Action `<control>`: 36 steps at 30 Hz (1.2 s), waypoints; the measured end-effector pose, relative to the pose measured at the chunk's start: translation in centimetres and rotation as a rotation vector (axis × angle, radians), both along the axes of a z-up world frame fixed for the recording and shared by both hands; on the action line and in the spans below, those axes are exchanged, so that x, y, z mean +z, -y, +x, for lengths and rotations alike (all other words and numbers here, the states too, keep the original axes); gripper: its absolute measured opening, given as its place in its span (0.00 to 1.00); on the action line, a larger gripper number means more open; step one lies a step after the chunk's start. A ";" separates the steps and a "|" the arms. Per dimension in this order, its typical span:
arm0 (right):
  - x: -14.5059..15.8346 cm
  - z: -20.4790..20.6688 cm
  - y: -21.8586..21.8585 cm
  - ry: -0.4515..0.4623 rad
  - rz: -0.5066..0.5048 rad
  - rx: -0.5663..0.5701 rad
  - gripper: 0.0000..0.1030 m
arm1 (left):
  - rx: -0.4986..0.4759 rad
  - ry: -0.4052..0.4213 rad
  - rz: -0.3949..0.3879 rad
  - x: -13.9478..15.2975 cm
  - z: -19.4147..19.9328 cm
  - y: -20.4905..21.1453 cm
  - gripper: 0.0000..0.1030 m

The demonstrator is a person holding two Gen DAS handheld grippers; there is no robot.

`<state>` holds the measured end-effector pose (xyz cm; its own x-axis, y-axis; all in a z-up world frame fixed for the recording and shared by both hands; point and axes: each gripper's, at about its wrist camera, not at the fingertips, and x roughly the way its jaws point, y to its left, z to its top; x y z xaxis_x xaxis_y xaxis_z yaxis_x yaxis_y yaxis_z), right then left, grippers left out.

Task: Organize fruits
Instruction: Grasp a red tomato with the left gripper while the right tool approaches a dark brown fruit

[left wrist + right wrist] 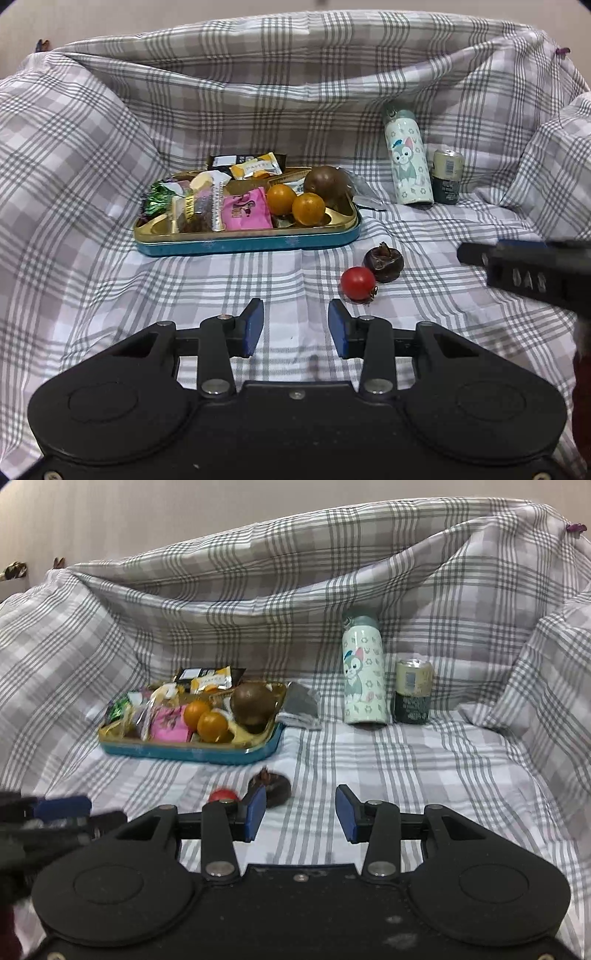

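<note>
A gold tray with a teal rim (251, 245) (173, 751) holds two oranges (308, 208) (211, 726), a round brown fruit (325, 184) (253, 703) and several snack packets. On the cloth in front of it lie a red tomato (357, 282) (222, 795) and a dark brown fruit (383, 260) (275, 788). My left gripper (295, 326) is open, just short and left of the tomato, with nothing between its fingers. My right gripper (300, 812) is open too, its left finger partly hiding the dark fruit.
A cartoon-cat bottle (408, 162) (364, 677) and a green can (447, 177) (413, 690) stand at the back right. A crumpled clear wrapper (301, 705) lies beside the tray. Checked cloth (258, 110) rises in folds at the back and both sides.
</note>
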<state>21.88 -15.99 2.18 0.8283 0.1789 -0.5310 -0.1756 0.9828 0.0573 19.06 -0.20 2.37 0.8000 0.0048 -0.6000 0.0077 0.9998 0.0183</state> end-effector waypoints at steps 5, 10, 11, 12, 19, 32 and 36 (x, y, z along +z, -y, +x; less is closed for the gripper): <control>0.0 3.0 0.0 0.008 0.041 -0.012 0.42 | -0.022 -0.013 -0.002 -0.7 1.6 0.7 0.45; -1.7 4.2 0.7 -0.030 0.076 -0.054 0.43 | -0.059 -0.029 0.028 -1.7 2.9 1.7 0.46; -1.9 4.3 0.8 -0.039 0.072 -0.060 0.43 | -0.064 -0.031 0.032 -1.8 3.0 1.9 0.46; -2.0 4.3 0.8 -0.040 0.067 -0.060 0.43 | -0.069 -0.031 0.036 -2.0 3.3 2.2 0.45; -1.6 4.3 0.8 -0.005 0.064 -0.059 0.43 | -0.092 -0.049 0.029 -2.6 5.2 3.5 0.45; -1.7 4.6 0.7 0.001 0.047 -0.064 0.43 | -0.108 -0.074 0.059 -4.1 7.6 5.3 0.46; -1.8 4.8 0.7 -0.002 0.048 -0.072 0.43 | -0.097 -0.084 0.061 -4.3 8.2 5.3 0.46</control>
<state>26.63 -16.67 0.40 0.8389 0.1443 -0.5248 -0.1043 0.9890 0.1052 27.23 -5.53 -1.98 0.7454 -0.0311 -0.6658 0.1081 0.9913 0.0747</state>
